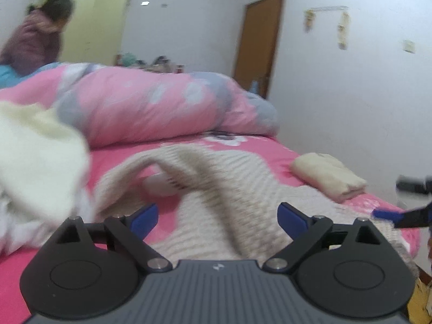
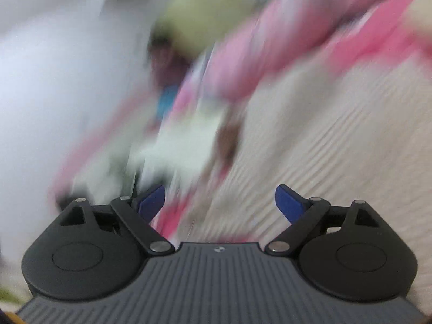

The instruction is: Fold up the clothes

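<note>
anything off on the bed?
Beige ribbed sweater lies rumpled, one part arched up off the pink sheet, unfolded. A cream garment near the wall is already folded. Right wrist view is badly motion-blurred.

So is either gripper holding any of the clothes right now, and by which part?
Nothing is held. The left gripper is open above the beige knit sweater, pads clear of it. The right gripper is open too, nothing between its pads despite the blur.

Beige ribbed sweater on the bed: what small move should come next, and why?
Probably lower the left gripper onto the beige ribbed sweater and pinch an edge: its jaws stand open and empty, and the sweater lies rumpled and unfolded on the pink sheet.
</note>
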A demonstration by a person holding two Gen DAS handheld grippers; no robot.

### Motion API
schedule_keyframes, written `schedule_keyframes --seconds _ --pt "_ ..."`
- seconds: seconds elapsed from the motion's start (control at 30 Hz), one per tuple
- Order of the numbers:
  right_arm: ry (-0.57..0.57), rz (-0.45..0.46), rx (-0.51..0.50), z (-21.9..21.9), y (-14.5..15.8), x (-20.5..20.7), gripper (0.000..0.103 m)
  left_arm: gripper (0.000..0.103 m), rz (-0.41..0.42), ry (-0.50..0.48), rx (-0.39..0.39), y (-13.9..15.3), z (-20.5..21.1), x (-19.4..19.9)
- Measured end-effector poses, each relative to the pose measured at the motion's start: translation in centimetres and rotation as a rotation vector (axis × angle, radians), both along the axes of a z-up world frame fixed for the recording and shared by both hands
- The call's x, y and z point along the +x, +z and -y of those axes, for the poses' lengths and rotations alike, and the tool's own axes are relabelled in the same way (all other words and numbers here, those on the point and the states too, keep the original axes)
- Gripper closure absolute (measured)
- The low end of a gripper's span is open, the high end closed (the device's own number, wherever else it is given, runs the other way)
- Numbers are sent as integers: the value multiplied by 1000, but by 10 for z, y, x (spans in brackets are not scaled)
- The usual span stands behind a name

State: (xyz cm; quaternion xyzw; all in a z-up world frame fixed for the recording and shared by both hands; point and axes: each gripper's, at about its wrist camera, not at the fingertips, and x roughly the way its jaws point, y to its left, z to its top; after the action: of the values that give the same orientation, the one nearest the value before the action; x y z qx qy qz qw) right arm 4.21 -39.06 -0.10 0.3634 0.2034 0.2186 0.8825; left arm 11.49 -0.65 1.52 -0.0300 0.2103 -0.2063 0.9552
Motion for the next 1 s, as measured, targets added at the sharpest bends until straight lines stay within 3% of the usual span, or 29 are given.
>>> schedule_keyframes --seconds 0.07,0.13,0.23,0.3,0.33,0.4,0.47,0.53,0.67,0.8,1.0 --pt "-218 -13 47 54 -7 -22 10 7 16 -61 28 0 27 11" --pt "-379 -92 23 94 -19 -33 10 7 31 -120 60 -3 55 23" --pt "-534 -223 -58 137 -43 -30 10 7 50 -184 104 -10 93 36" --pt "-566 -324 -50 153 -68 -16 10 7 21 -169 157 -22 108 47" --pt "-545 -357 -6 156 -82 -10 10 7 -1 -148 190 -30 114 52" --pt "-500 -324 3 149 -88 -5 10 8 -45 -108 255 -45 126 64" --pt "-377 -268 65 140 -90 -4 38 9 -92 -68 312 -60 137 75" --pt "-310 -237 96 126 -94 -9 39 8 -159 -43 285 -71 131 87" --pt "-291 -227 38 112 -92 -14 74 8 -257 -13 179 -77 110 95" --pt "-196 -67 78 81 -61 -23 77 10 -250 -18 115 -64 83 83" --pt "122 92 -7 -19 -9 0 79 9 -195 -12 -77 -25 10 48"
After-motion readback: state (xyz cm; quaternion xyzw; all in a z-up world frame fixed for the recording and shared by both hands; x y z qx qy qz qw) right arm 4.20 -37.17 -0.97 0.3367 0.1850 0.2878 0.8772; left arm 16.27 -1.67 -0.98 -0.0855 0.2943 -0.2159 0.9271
